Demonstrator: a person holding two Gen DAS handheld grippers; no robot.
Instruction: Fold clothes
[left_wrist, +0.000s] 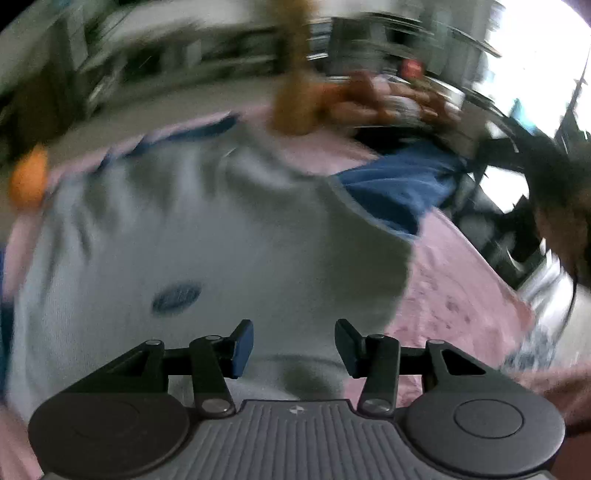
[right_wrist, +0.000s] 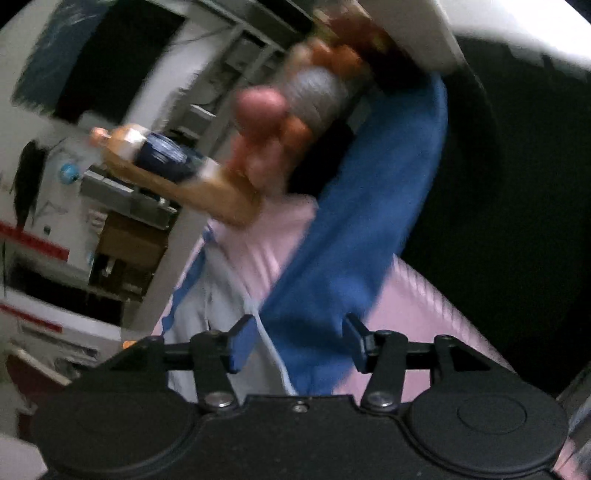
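Fabric filled the left wrist view: a pale grey shirt (left_wrist: 207, 236) with a dark oval logo (left_wrist: 176, 297) lay spread on the pink sheet (left_wrist: 461, 280), from nine o'clock across the centre, apparently not folded over. The left tool (left_wrist: 293, 349) hovered over its near edge at six o'clock, jaws apart and gripping nothing. At two o'clock a blue garment (left_wrist: 402, 184) lay bunched, touching the shirt's right edge. In the right wrist view that blue garment (right_wrist: 351, 229) ran from six toward one o'clock, with the right tool (right_wrist: 299, 343) over it, jaws wide and empty. Both pieces looked soft, light and limp, likely to sag and wrinkle; hems or corners seemed the best places to pinch.
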